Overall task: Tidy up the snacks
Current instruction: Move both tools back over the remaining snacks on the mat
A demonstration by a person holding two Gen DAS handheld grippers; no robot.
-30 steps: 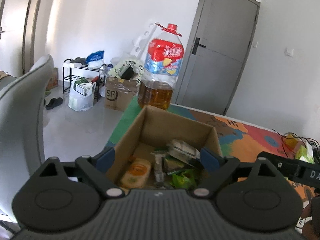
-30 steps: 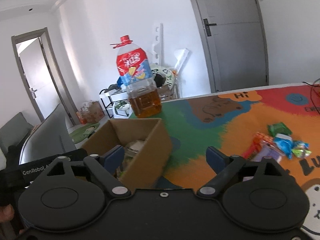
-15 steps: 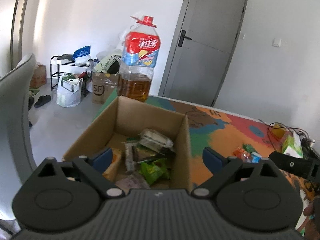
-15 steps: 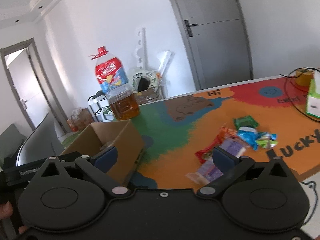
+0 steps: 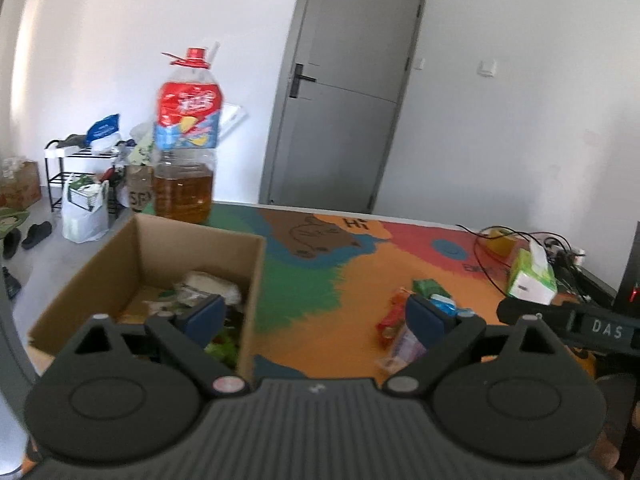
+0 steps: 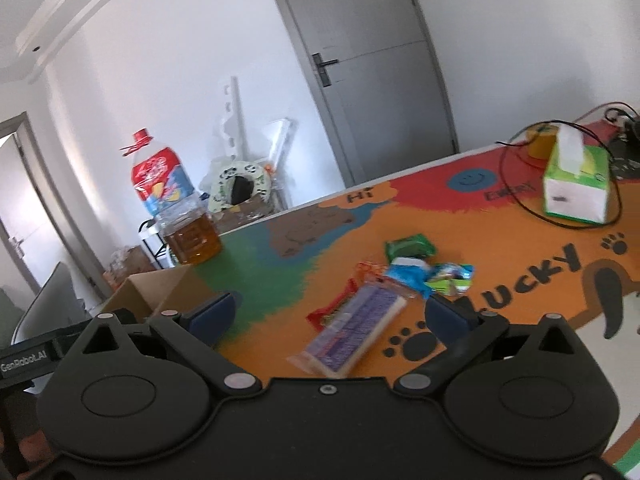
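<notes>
the right tool (image 6: pixel 330 314) has its jaws spread wide, nothing between them; they opened further within the last second. it hangs over the colourful counter (image 6: pixel 500 240), with the purple packet (image 6: pixel 352 334) lying flat just ahead of it, overlapping a red wrapper (image 6: pixel 326 312). beyond those sit a blue packet (image 6: pixel 408 274), a green packet (image 6: pixel 410 245) and a small crinkled one (image 6: pixel 452 278), bunched close together. the left tool (image 5: pixel 316 316) also stands apart and empty, its left pad over the cardboard box (image 5: pixel 256 280), which already holds several snacks (image 5: pixel 208 288); blur hides what they are. an oil bottle (image 5: pixel 185 160) stands behind the box. a tissue box (image 6: pixel 576 184) sits at the far right.
</notes>
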